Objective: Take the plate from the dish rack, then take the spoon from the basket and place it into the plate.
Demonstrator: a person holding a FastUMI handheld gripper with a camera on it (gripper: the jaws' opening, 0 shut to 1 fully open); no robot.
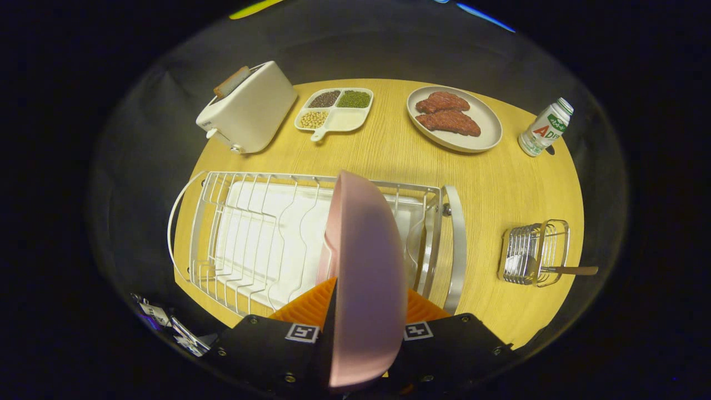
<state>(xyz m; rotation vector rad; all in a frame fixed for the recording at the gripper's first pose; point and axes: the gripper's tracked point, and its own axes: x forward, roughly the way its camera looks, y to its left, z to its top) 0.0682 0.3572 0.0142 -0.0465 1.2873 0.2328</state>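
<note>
Pink plate (364, 278) is clamped edge-on between both fingers of the claw (364, 311), over the dish rack (250, 239) on the worktop (489, 183). Well apart, the spoon (572, 270) is seen in the basket (536, 253).

Pink plate (364, 278) clamped between the tongs (361, 333). Silver wire rack (250, 233) around it with white tray inside. Yellow woodgrain bench (500, 183). Beyond: white toaster (247, 108), beige plate (483, 128) with red-brown meat (447, 114), white-green bottle (545, 128). Silver basket (533, 253) to the right.
</note>
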